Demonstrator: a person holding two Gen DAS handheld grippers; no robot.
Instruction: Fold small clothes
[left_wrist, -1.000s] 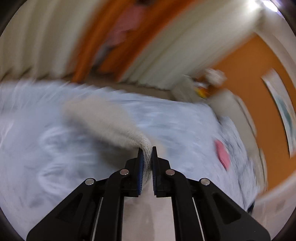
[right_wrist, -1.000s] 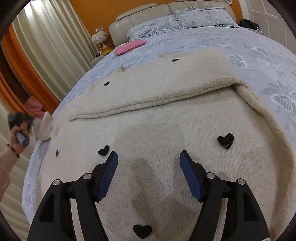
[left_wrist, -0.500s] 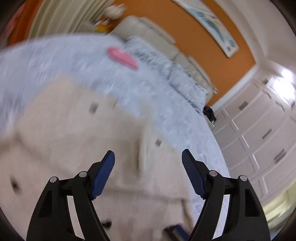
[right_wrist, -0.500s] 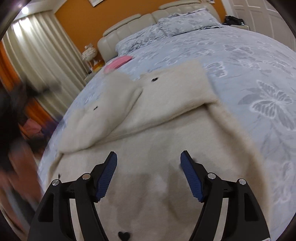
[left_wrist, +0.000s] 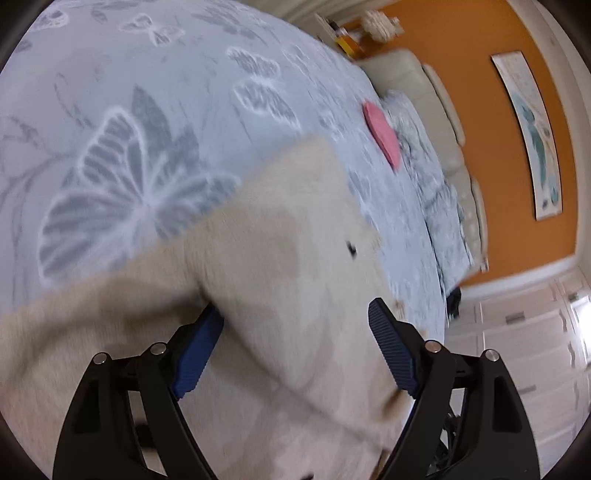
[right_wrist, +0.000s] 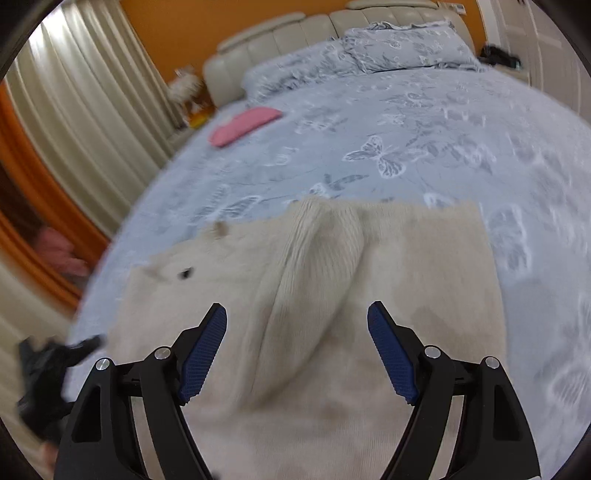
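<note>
A cream knit sweater (right_wrist: 388, 266) with small black hearts lies partly folded on the bed; a sleeve (right_wrist: 314, 266) lies folded across its middle. It also fills the lower part of the left wrist view (left_wrist: 280, 266). My right gripper (right_wrist: 297, 350) is open and empty, just above the sweater's near part. My left gripper (left_wrist: 295, 347) is open and empty, close over the sweater, its left finger (left_wrist: 195, 354) against a fabric fold. The left gripper shows blurred at the lower left of the right wrist view (right_wrist: 48, 373).
The bed has a grey-blue butterfly-print cover (right_wrist: 406, 140). A folded pink cloth (right_wrist: 243, 125) lies near the pillows (right_wrist: 406, 48); it also shows in the left wrist view (left_wrist: 382, 134). Curtains (right_wrist: 85, 110) hang on the left, white wardrobe doors (left_wrist: 524, 350) stand on the right.
My left gripper let go of the sleeve, opened and swung over the sweater. The sleeve now lies folded across the body. My right gripper stayed open and pulled back a little.
</note>
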